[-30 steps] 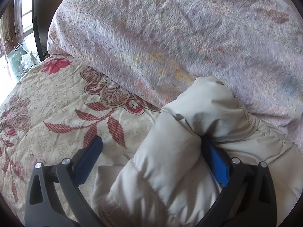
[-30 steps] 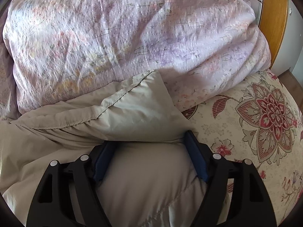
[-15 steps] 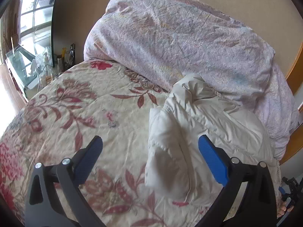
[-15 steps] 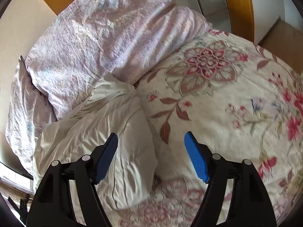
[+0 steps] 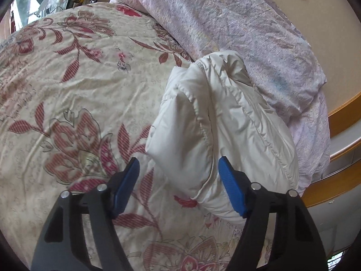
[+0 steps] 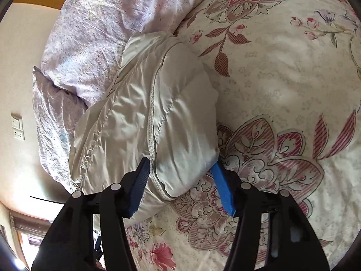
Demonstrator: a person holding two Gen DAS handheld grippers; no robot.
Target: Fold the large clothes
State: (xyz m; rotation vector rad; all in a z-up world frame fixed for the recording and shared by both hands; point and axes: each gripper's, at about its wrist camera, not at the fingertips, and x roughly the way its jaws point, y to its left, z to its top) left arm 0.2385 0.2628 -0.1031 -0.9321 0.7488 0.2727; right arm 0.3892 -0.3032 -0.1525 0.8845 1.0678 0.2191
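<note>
The folded white puffer jacket point(image 5: 216, 124) lay at frame centre on the bed point(image 5: 67, 90), against the duvet point(image 5: 237, 22). Both grippers point(image 5: 178, 185) point(image 6: 180, 180) were released, jaws narrowing around nothing; the springy padding could unfold unpressed.

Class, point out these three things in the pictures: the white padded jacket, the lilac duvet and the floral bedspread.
white padded jacket point(image 5: 225, 122): left wrist view, quilted middle.
lilac duvet point(image 5: 237, 22): left wrist view, upper surface.
floral bedspread point(image 6: 282, 79): right wrist view, bare patch.
</note>
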